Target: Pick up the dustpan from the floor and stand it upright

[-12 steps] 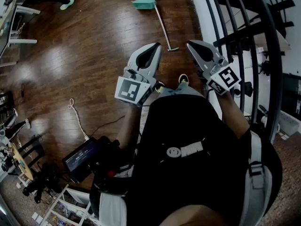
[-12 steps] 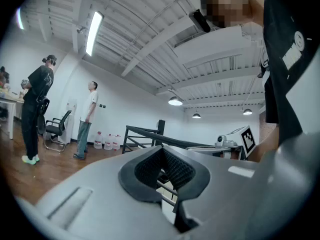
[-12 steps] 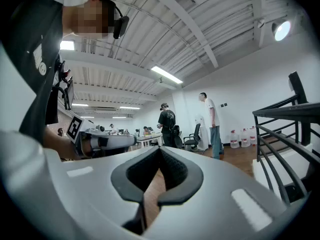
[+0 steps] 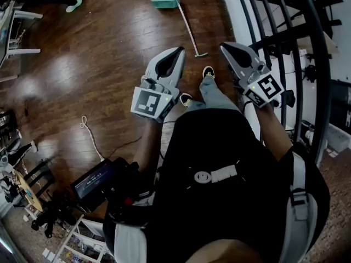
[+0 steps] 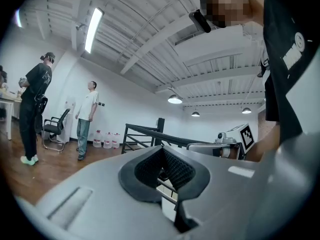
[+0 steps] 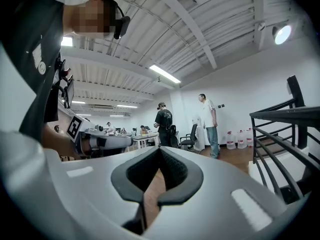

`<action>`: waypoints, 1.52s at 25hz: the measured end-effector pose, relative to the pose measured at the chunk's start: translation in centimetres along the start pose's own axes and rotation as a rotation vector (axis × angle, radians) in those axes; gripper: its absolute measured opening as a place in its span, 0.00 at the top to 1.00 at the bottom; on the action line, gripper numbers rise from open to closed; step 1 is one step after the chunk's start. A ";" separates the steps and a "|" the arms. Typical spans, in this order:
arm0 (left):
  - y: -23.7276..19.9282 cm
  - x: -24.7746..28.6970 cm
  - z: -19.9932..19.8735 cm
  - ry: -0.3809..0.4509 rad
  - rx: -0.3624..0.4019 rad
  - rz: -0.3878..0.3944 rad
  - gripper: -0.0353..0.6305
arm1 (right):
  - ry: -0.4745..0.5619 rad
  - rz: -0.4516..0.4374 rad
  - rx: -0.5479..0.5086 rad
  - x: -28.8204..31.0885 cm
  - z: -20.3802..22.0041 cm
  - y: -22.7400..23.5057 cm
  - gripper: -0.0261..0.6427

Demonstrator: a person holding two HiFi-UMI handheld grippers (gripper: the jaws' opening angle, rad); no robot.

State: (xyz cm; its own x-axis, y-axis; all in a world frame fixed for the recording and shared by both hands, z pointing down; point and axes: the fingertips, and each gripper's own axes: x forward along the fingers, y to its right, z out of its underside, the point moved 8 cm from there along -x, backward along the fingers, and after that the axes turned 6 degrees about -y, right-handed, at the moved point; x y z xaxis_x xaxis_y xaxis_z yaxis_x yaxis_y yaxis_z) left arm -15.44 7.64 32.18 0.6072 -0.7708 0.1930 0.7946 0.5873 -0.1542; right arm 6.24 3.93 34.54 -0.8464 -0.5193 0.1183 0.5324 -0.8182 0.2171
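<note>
The dustpan lies flat on the dark wood floor, its teal pan (image 4: 166, 1) far ahead in the head view. Its thin pale handle (image 4: 189, 30) runs back toward me and ends between my two grippers. My left gripper (image 4: 179, 50) is held level to the left of the handle's end, jaws shut and empty. My right gripper (image 4: 224, 47) sits level to the right of it, also shut with nothing held. The left gripper view (image 5: 163, 151) and the right gripper view (image 6: 160, 151) each show closed jaws against the room. The dustpan is in neither of them.
A black railing (image 4: 285, 32) and white wall edge run close along my right. My shoe (image 4: 208, 71) is on the floor between the grippers. A cord (image 4: 90, 136) and a screen device (image 4: 94, 182) lie at my left. Two people (image 5: 35, 111) stand across the room, with water bottles (image 5: 107, 140) by the wall.
My foot has stepped forward between the grippers, toward the handle's end. Both grippers have barely shifted and stay shut.
</note>
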 end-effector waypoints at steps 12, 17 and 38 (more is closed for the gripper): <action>1.2 4.9 -3.8 -0.039 0.027 -0.013 0.92 | 0.005 -0.014 0.048 -1.1 -1.9 5.0 0.96; 1.3 6.7 -3.3 -0.065 0.028 -0.016 0.92 | -0.011 -0.039 0.037 -1.3 -0.8 6.7 0.95; 3.6 6.2 -0.8 -0.198 -0.115 0.017 0.92 | -0.424 -0.013 0.057 -6.1 5.6 5.7 0.95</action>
State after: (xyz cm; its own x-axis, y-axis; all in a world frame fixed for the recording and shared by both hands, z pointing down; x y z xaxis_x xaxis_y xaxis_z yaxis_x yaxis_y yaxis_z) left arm -8.78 4.80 32.07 0.6190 -0.6908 0.3736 0.7850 0.5592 -0.2666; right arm 14.39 3.80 40.50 -0.7910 -0.3520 0.5004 0.5300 -0.8028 0.2731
